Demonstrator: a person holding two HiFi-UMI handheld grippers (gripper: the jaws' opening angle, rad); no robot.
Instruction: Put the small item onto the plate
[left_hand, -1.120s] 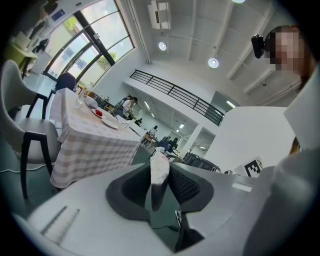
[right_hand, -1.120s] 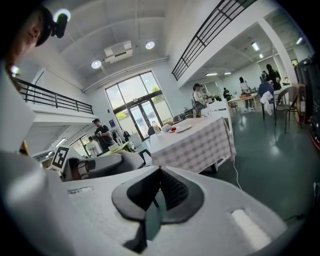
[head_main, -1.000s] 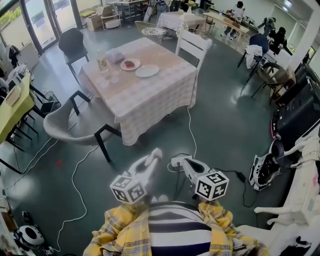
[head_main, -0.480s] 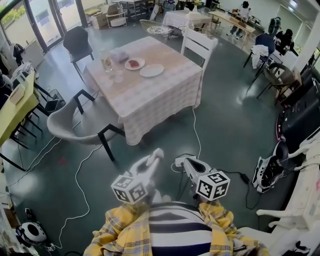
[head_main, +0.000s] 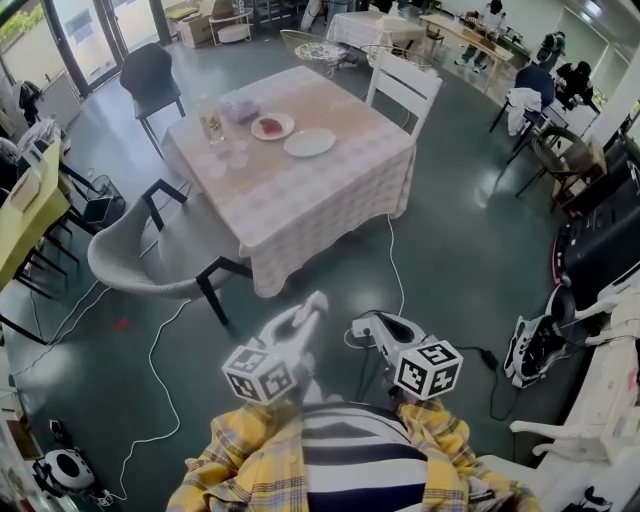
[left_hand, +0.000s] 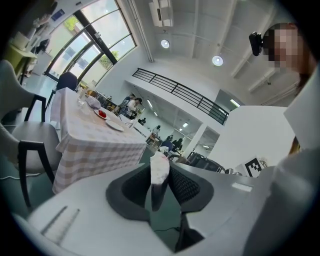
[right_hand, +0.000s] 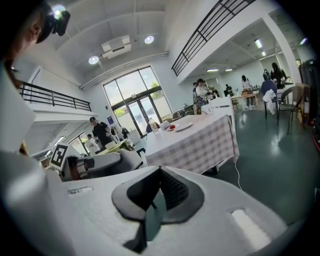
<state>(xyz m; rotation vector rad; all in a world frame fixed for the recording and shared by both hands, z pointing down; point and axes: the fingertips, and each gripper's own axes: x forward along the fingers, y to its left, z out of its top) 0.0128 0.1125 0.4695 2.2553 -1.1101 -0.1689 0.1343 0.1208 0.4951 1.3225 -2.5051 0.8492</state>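
Observation:
A small white, pink-tinged item is pinched between the jaws of my left gripper. That gripper is held near my chest, well short of the table. An empty white plate lies on the checked tablecloth, next to a plate with something red. Both plates also show far off in the left gripper view, white plate, and in the right gripper view, white plate. My right gripper is level with the left one, and in its own view the right gripper is shut with nothing in it.
A grey chair stands at the table's near left corner and a white chair at its far side. Cables trail over the dark floor between me and the table. A glass jar and small glasses stand on the table's left. Equipment lines the right side.
The table has drifted slightly right and lower in the head view as the camera shifts. Both grippers keep the same pose and grip.

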